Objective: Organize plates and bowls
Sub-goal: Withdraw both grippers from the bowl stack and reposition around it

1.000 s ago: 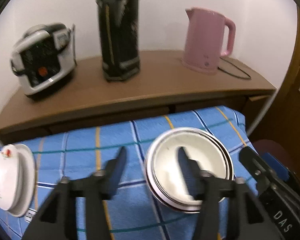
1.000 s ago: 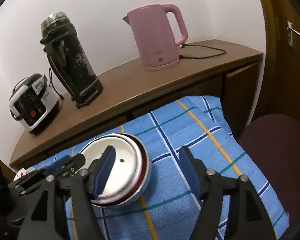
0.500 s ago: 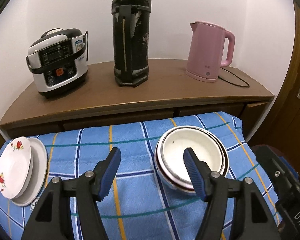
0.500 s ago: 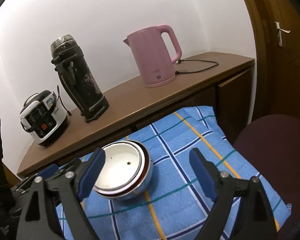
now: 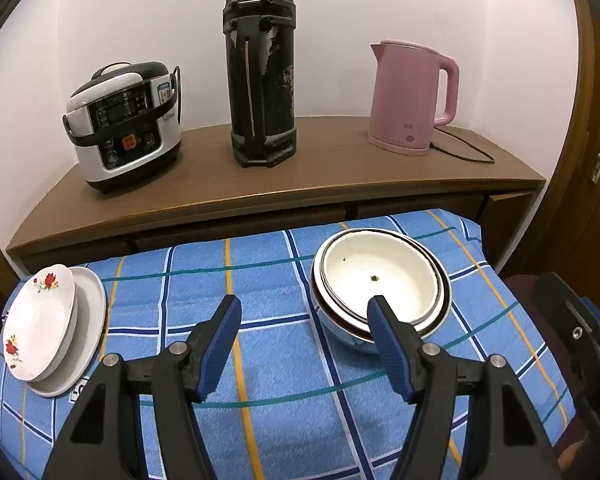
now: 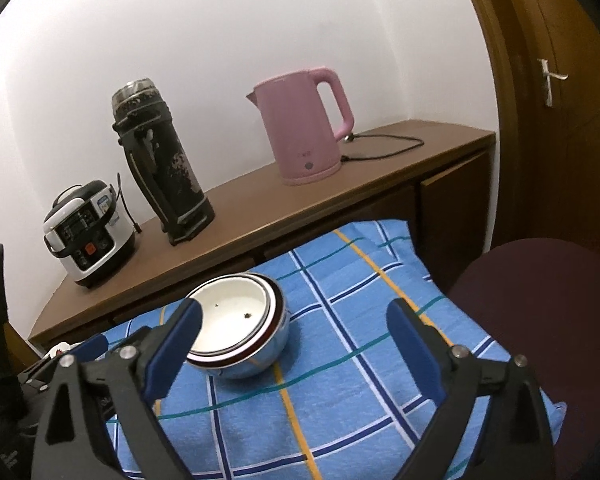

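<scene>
A stack of nested white bowls (image 5: 382,280) with dark rims sits on the blue checked cloth (image 5: 268,344), right of centre. At the cloth's left edge lie stacked plates (image 5: 40,332), the top one white with red flowers. My left gripper (image 5: 302,316) is open above the cloth, its right finger just in front of the bowls' near rim, nothing between the jaws. In the right wrist view the same bowls (image 6: 236,324) rest ahead and left of my right gripper (image 6: 296,316), whose jaws are opening wide with nothing in them.
A wooden sideboard (image 5: 300,184) behind the cloth carries a rice cooker (image 5: 124,124), a tall black flask (image 5: 262,68) and a pink kettle (image 5: 410,96) with its cord. A dark red chair seat (image 6: 540,304) stands to the right, a wooden door (image 6: 560,100) behind it.
Both grippers have drawn back from the bowls, which look smaller and farther off. The right gripper's jaws have spread much wider. The bowls stay put on the cloth.
</scene>
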Demonstrator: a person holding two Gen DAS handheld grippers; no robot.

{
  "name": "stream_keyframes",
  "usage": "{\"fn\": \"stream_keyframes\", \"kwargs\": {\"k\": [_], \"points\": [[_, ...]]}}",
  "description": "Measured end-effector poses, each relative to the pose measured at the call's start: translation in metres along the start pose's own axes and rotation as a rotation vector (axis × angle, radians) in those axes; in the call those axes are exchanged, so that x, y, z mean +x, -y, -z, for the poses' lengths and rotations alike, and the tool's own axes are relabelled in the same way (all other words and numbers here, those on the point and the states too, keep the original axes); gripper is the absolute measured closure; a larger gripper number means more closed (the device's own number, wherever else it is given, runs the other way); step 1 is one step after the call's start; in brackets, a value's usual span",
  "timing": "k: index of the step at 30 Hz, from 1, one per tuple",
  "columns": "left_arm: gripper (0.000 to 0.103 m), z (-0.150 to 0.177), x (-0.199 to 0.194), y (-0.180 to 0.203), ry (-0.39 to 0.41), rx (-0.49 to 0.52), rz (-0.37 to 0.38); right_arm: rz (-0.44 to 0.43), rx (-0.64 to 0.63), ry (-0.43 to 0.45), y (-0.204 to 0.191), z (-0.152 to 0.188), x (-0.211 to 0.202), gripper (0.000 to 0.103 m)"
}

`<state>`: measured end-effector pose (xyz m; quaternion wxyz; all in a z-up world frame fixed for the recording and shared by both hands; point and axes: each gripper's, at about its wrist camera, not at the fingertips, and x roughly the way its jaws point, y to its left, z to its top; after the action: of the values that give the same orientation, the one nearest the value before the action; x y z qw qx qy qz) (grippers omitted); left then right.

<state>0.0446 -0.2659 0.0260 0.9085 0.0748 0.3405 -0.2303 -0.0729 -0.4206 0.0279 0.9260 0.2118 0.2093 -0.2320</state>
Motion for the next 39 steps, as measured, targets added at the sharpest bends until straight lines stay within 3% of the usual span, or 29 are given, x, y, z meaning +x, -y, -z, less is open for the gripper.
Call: {"fn": "stream_keyframes", "kwargs": {"k": [22, 39], "points": [[0.034, 0.022, -0.015, 0.019, -0.005, 0.016, 0.016, 0.035, -0.069, 0.104, 0.010, 0.011, -0.038, 0.008], [0.034, 0.036, -0.021, 0.016, -0.006, 0.010, 0.014, 0.028, -0.086, 0.079, 0.007, 0.023, -0.047, 0.008]]}}
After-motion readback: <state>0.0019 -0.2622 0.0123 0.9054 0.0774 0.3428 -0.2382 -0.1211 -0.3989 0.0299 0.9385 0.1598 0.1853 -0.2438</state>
